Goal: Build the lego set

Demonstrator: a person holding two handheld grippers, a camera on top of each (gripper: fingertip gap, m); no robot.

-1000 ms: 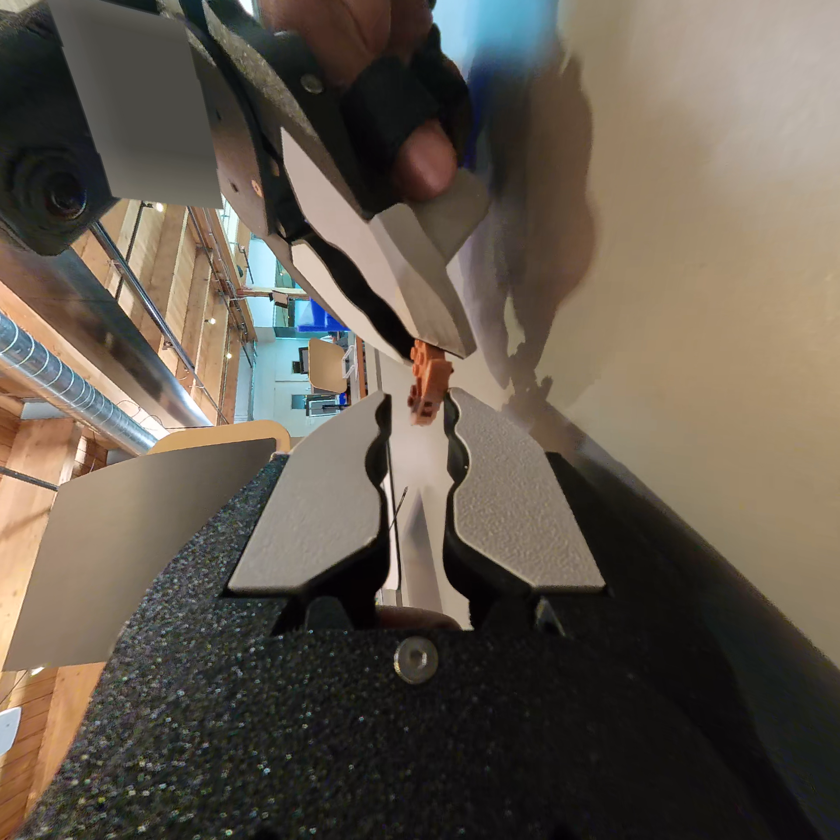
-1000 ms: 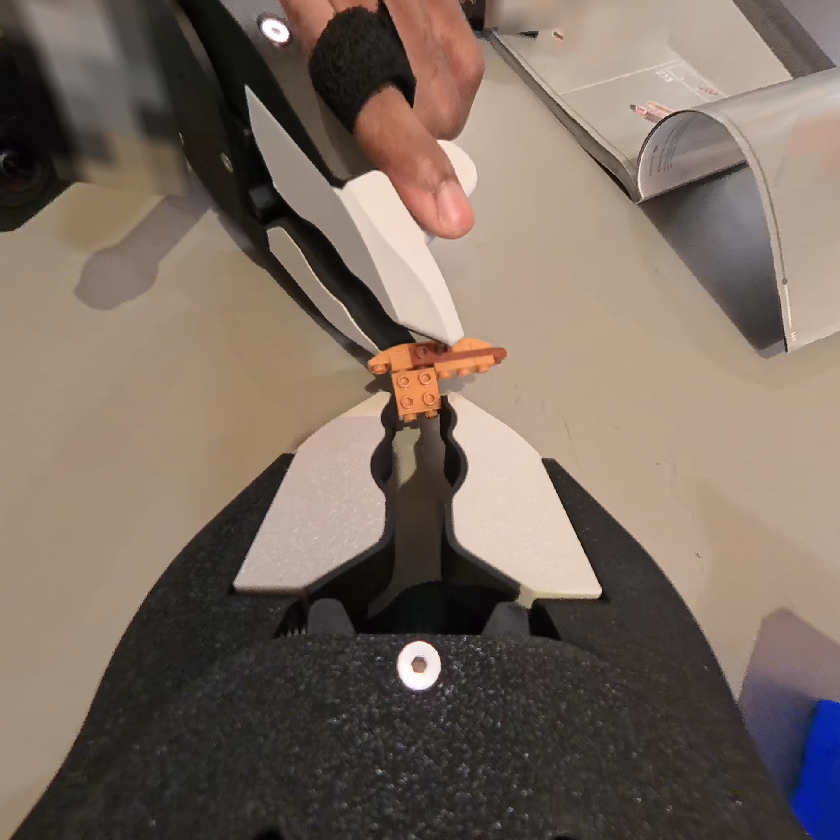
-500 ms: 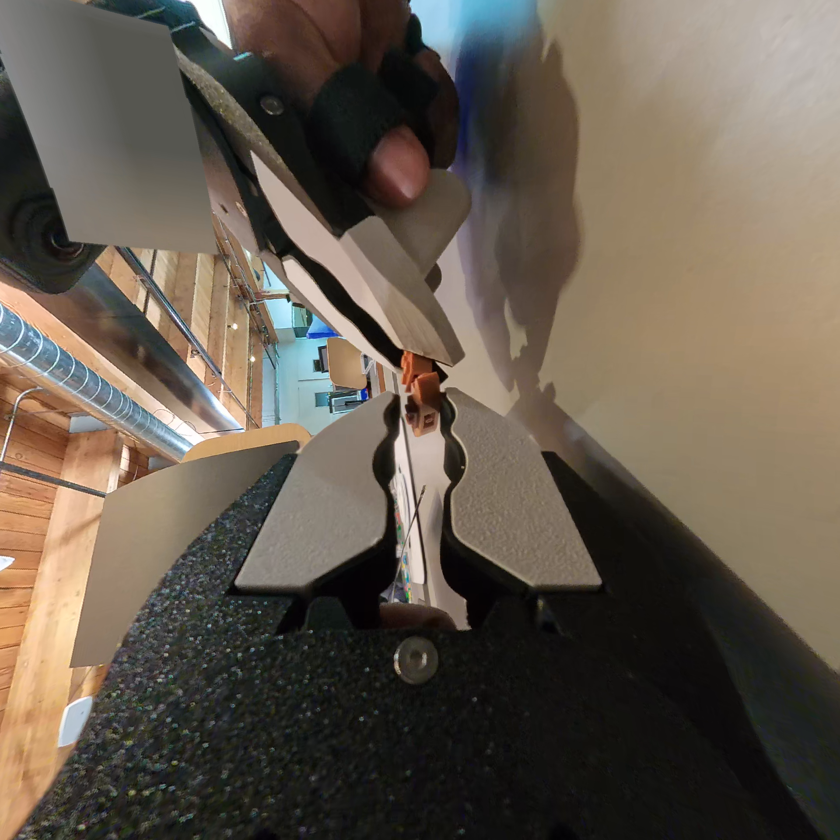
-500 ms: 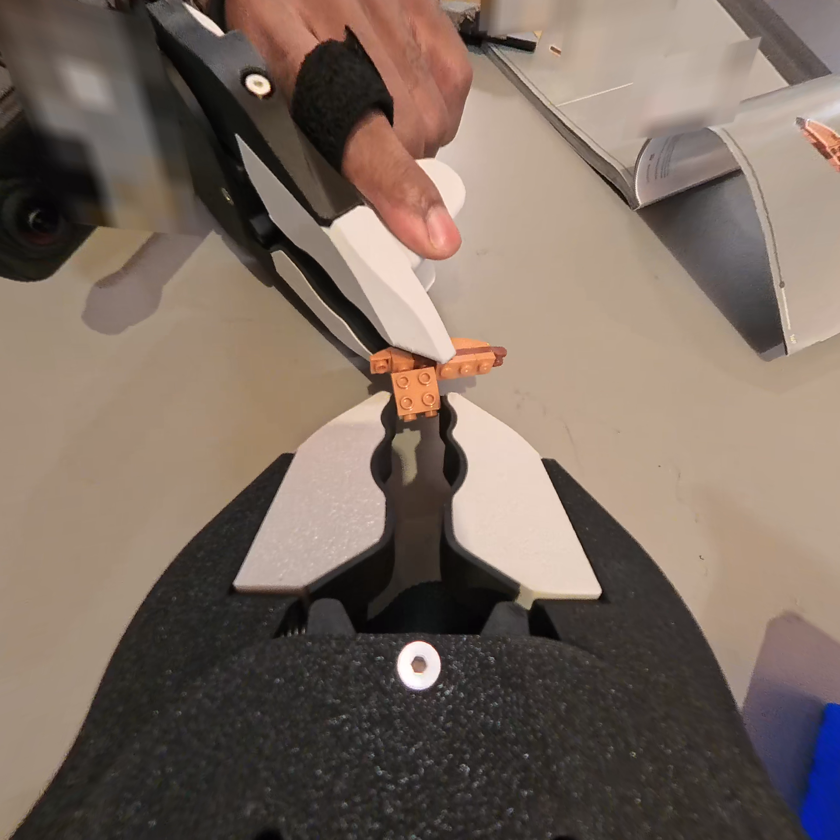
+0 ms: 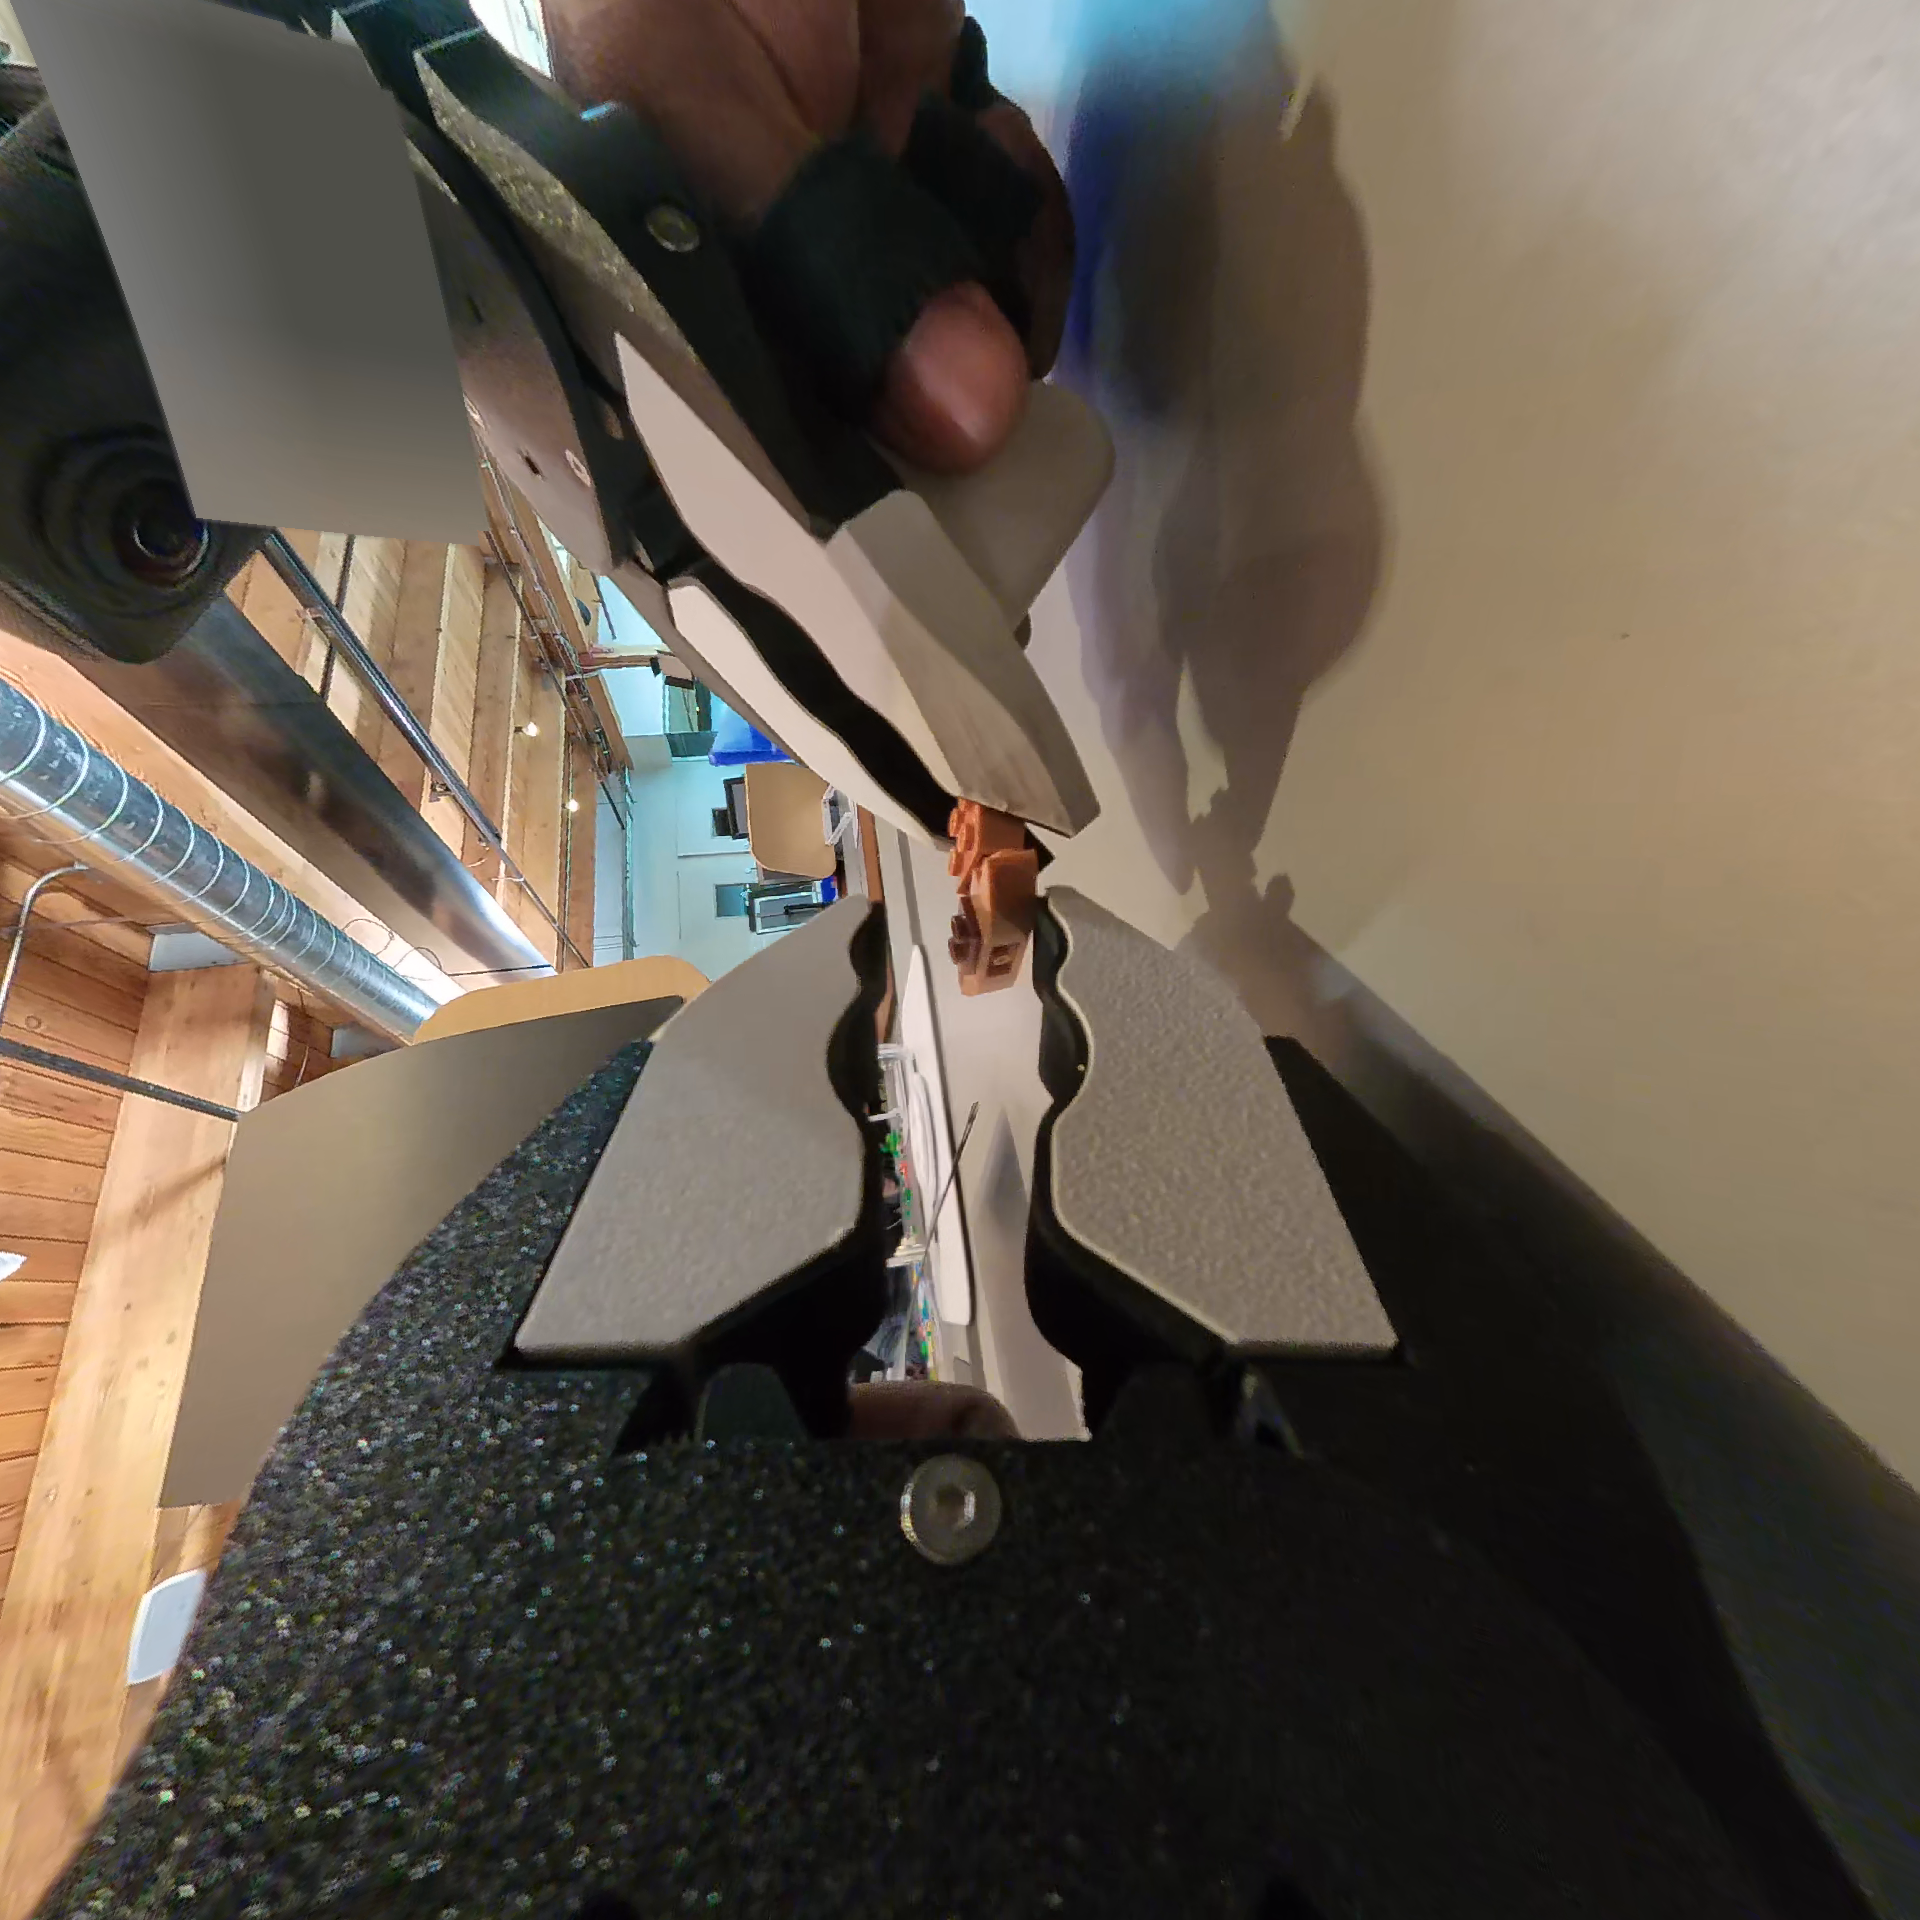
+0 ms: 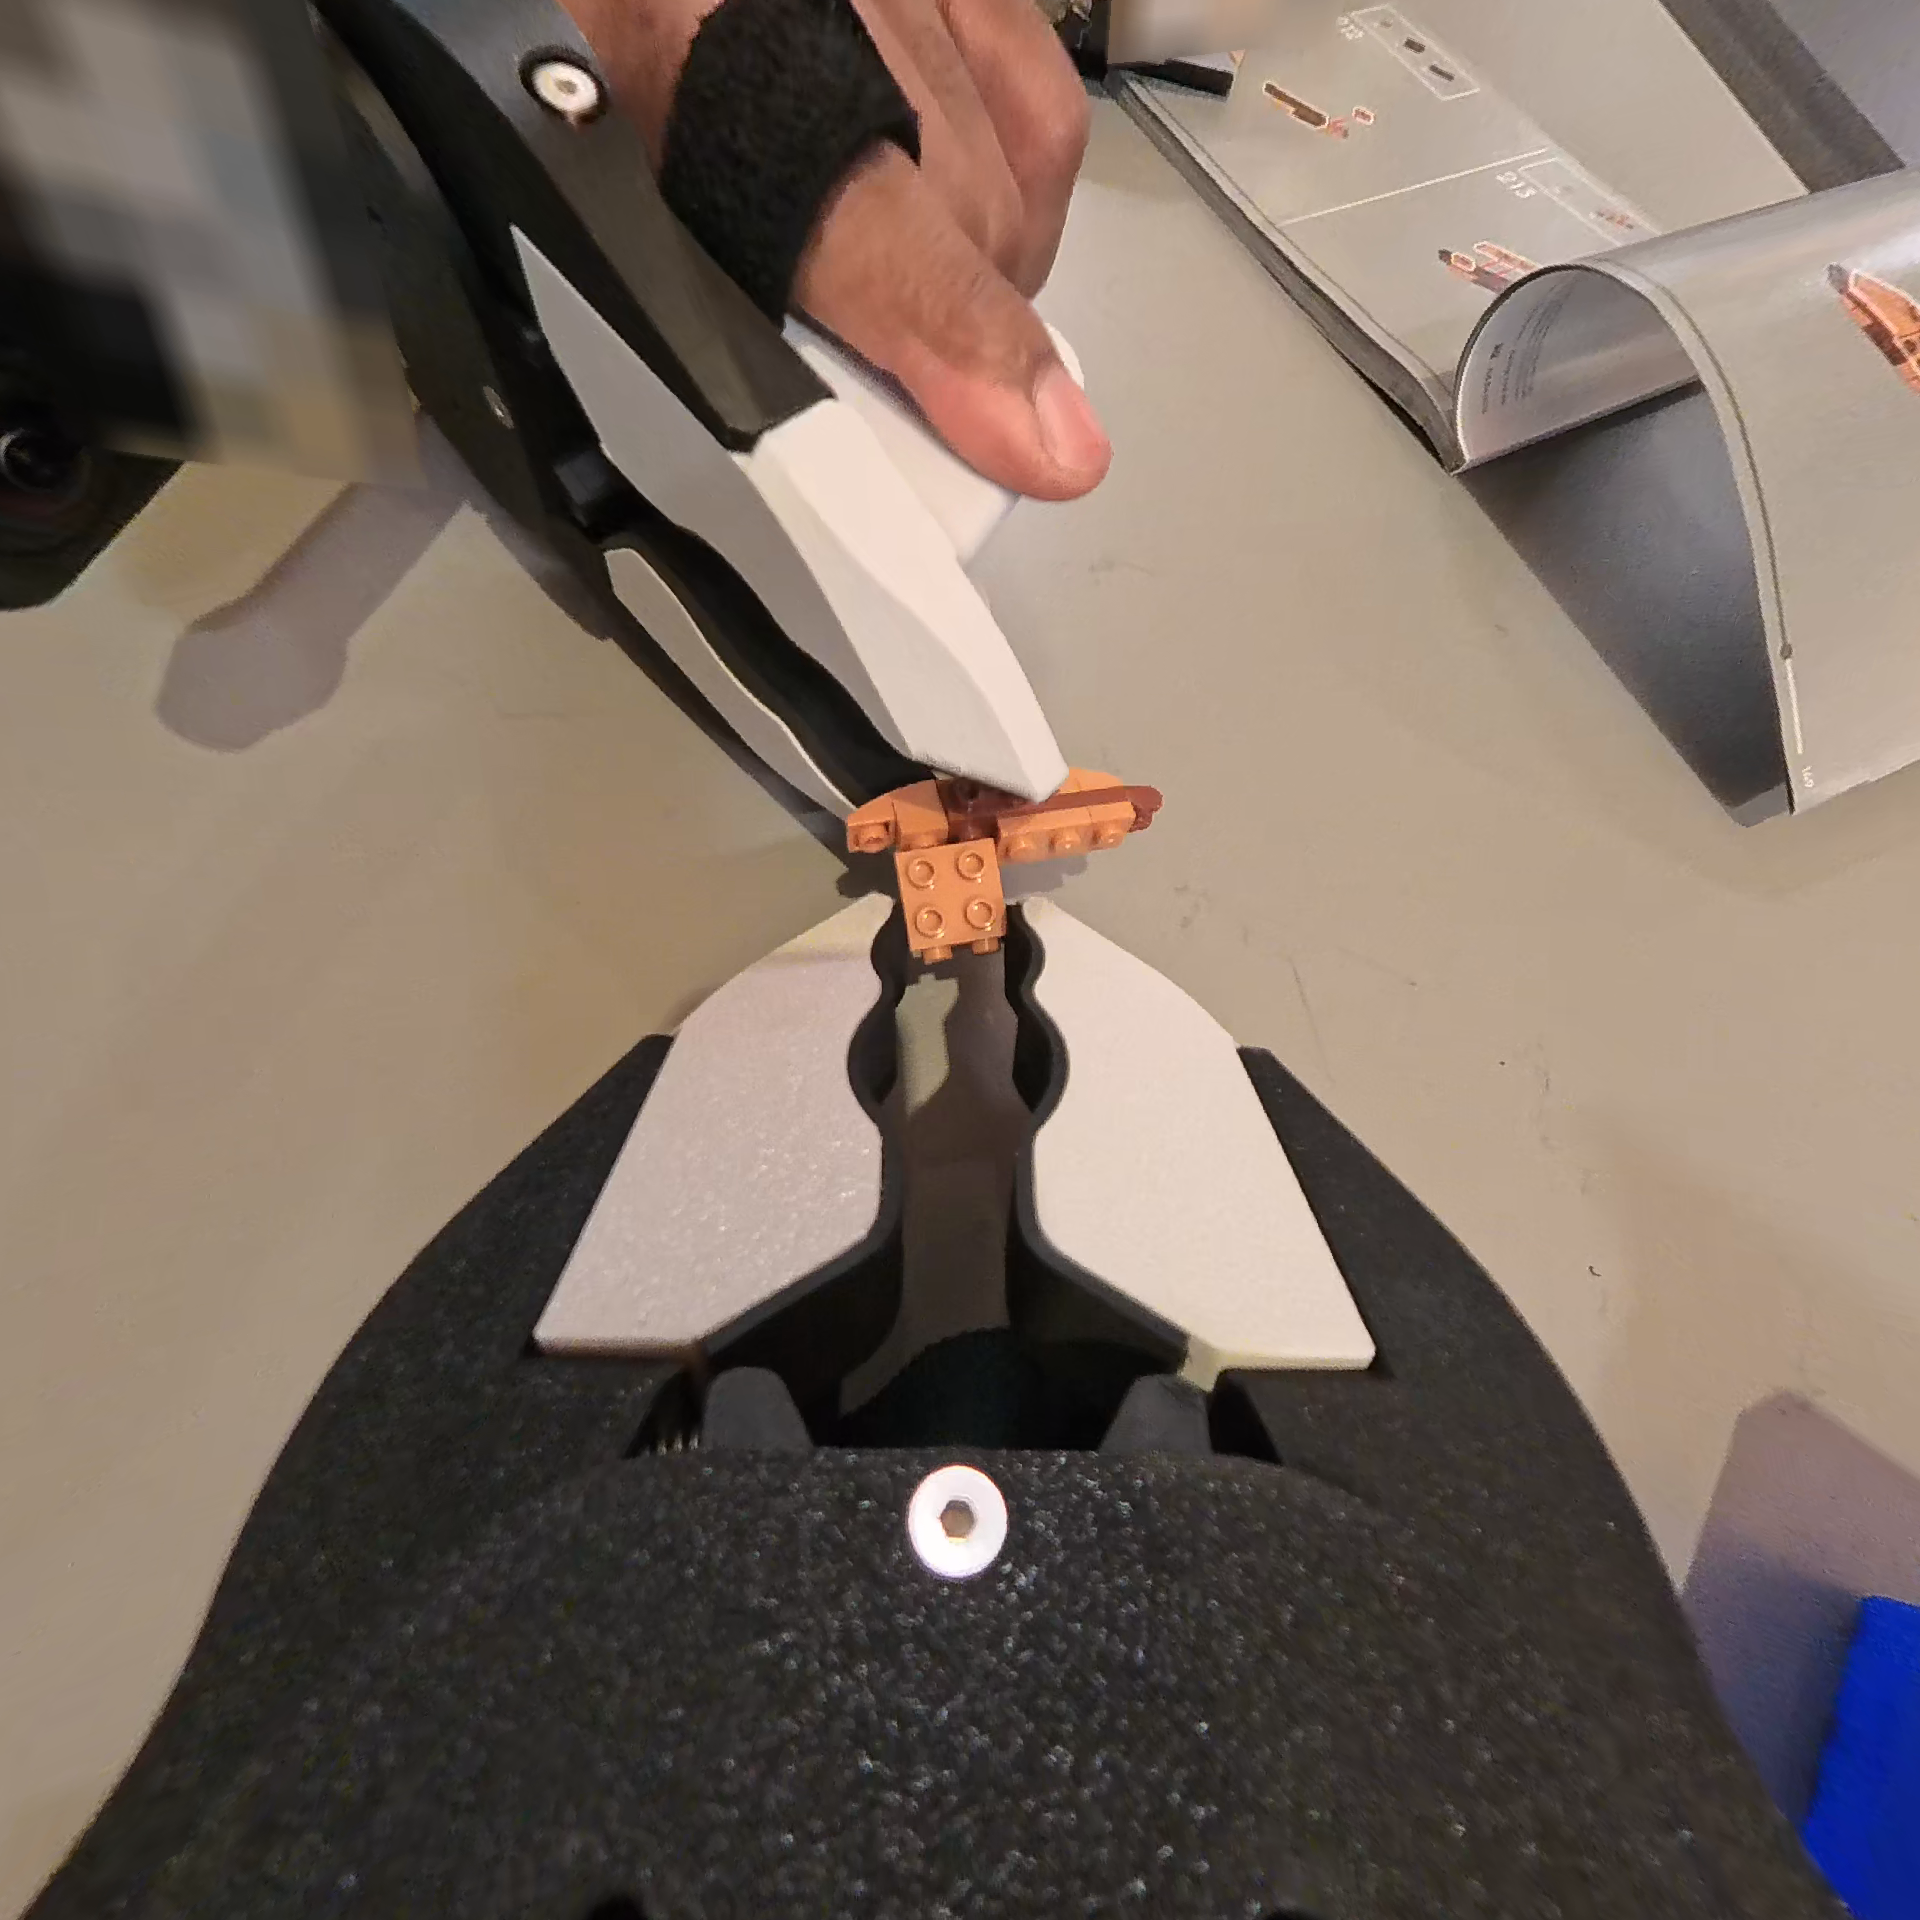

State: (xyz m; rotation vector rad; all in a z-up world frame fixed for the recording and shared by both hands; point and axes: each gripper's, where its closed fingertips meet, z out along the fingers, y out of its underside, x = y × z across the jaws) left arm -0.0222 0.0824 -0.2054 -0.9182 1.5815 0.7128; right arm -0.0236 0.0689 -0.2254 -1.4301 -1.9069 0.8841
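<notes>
small orange lego piece (image 6: 951,894), bumpy with round studs on a square plate, joined to a longer flat strip with a dark brown bit in the middle. held up just over the smooth tan table (image 6: 1351,1039), right between two claws that meet tip to tip.

seen from the right wrist: right gripper (image 6: 954,920) squeezing the square plate by its two sides with pale, grainy, wavy-edged fingers. coming down from the top left, the other claw, with one white pointy tip resting on the long strip. on top of that claw, a hand (image 6: 935,208) with a black fuzzy band round one finger. farther back, an open booklet (image 6: 1558,260) with a curled grey page. in the bottom corner, something blue (image 6: 1870,1745).

seen from the left wrist, all turned sideways: left gripper (image 5: 956,904) with the lego against one finger and a gap beside the other, so cannot tell if pinching or loose. only here: a shiny ribbed pipe (image 5: 208,862) and wooden boards (image 5: 62,1143) far behind.
</notes>
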